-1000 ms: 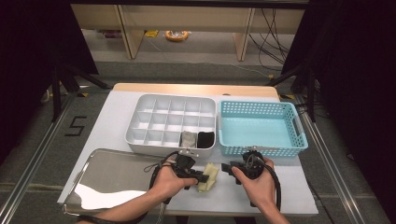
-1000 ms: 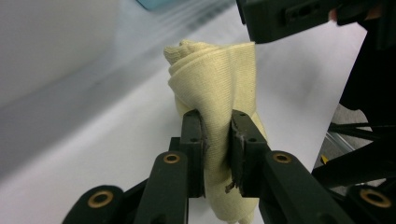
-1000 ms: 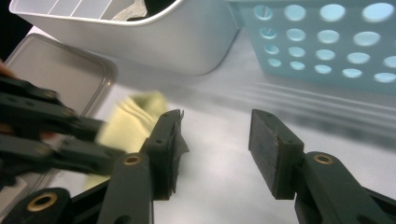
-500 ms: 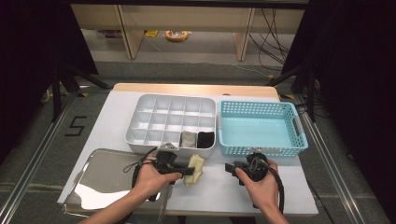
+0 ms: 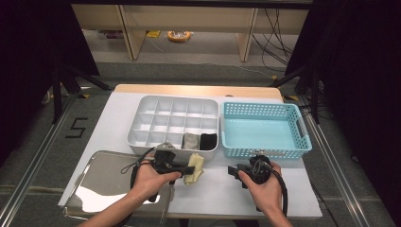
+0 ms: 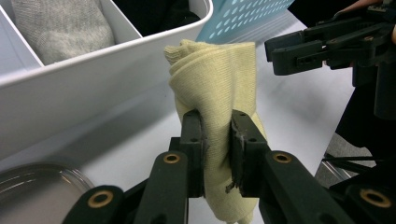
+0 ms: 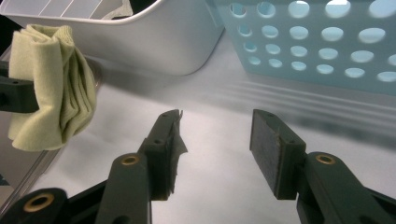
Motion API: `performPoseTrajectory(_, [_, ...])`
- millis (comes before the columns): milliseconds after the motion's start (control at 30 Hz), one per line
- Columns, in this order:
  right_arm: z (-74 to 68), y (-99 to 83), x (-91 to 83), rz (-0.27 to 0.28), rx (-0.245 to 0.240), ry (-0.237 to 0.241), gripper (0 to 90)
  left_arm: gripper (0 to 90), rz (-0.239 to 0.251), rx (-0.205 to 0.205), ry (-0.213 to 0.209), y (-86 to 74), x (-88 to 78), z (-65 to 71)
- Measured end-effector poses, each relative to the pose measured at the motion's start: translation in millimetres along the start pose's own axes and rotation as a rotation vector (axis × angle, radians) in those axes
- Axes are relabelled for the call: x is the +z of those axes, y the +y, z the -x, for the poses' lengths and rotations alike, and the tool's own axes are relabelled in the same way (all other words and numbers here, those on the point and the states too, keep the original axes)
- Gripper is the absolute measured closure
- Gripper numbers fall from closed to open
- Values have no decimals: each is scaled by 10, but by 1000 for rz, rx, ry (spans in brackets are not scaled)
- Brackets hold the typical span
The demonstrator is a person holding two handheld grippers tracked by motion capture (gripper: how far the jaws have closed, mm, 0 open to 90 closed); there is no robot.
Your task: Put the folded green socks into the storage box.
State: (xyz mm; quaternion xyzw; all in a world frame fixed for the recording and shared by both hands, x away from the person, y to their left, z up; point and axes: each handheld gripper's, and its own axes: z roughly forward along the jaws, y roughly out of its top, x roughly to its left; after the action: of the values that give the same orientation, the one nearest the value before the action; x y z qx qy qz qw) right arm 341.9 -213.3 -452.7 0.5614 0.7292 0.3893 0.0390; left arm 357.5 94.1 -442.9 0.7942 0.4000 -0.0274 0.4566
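From my left gripper view I get the detail the overhead camera can't give me: the left gripper [image 6: 217,140] has its 2 jaws pinched on a folded pale-yellow cloth [image 6: 219,79], the fabric bunched between the pads and standing up above them. That view also puts a grey sock [image 6: 60,25] in a compartment of the white divided tray [image 6: 93,88] right behind the cloth, with the right gripper [image 6: 299,49] off to the side.

My right gripper view shows the right gripper's 2 jaws spread apart with nothing between them but bare tabletop, the yellow cloth hanging at the far left edge and the blue perforated basket [image 7: 317,42] just ahead.

From the high view I see the layout: a white table [image 5: 222,189], the divided tray [image 5: 156,120] and the blue basket [image 5: 265,130] side by side, touching or nearly so, with 1 grey and 1 black item [image 5: 208,141] in the tray's near row. A shiny metal tray [image 5: 94,182] sits at the near left corner. Beyond the table are a grey floor, wooden shelf legs and cables.

Both forearms come in from the near edge. My left hand [image 5: 151,177] holds its gripper level over the metal tray's right edge, the cloth [image 5: 194,169] lifted just in front of the divided tray. My right hand [image 5: 260,182] holds its gripper low, near the basket's front wall.
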Motion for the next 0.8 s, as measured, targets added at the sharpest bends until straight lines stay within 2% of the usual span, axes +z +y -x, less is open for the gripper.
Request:
performPoseTrajectory(33, [-7, -6, -1, 0, 17, 2, 533, 765, 0, -1, -7, 2, -1, -4])
performPoseTrajectory(67, [6, -8, 8, 15, -5, 4, 533, 765, 2, -1, 0, 5, -4, -3])
performPoseTrajectory(200, [13, -16, -12, 14, 3, 2, 533, 765, 10, -6, 1, 17, -20, -2])
performPoseTrajectory(267, [20, -15, -12, 12, -14, 0, 532, 765, 14, -2, -4, 30, -29, 0])
performPoseTrajectory(300, [13, -17, -4, 15, -1, 7, 532, 765, 11, -1, 7, 37, -37, 0])
performPoseTrajectory(333, [7, -16, -10, -2, 8, -9, 532, 765, 20, -7, -2, 41, -34, -11])
performPoseTrajectory(400, [-2, -15, -14, -15, 8, -29, 532, 765, 20, -9, 5, 56, -43, -30])
performPoseTrajectory(433, [-19, -26, -8, -7, 31, -16, 531, 765, 23, -16, 1, 63, -50, -35])
performPoseTrajectory(467, [-5, -27, -10, -2, -2, -6, 531, 765, 25, -21, 2, 74, -61, -41])
performPoseTrajectory(500, [-13, -29, -11, -13, 9, -8, 531, 765, 32, -20, 4, 91, -78, -50])
performPoseTrajectory(533, [-8, -27, 11, 8, -19, -9, 531, 765, 38, -19, 2, 108, -91, -57])
performPoseTrajectory(567, [-26, -29, 11, 4, -4, 5, 530, 765, 46, -24, 12, 126, -103, -60])
performPoseTrajectory(633, [-12, -30, 20, 6, -25, 1, 529, 765, 54, -28, 6, 169, -131, -81])
performPoseTrajectory(700, [-20, -39, 27, 4, -25, -8, 529, 765, 63, -29, 18, 201, -150, -89])
performPoseTrajectory(733, [-20, -43, 27, 3, -23, -4, 529, 765, 61, -32, 8, 217, -160, -107])
performPoseTrajectory(800, [-18, -43, 22, 2, -23, -5, 529, 765, 59, -29, 34, 241, -173, -124])
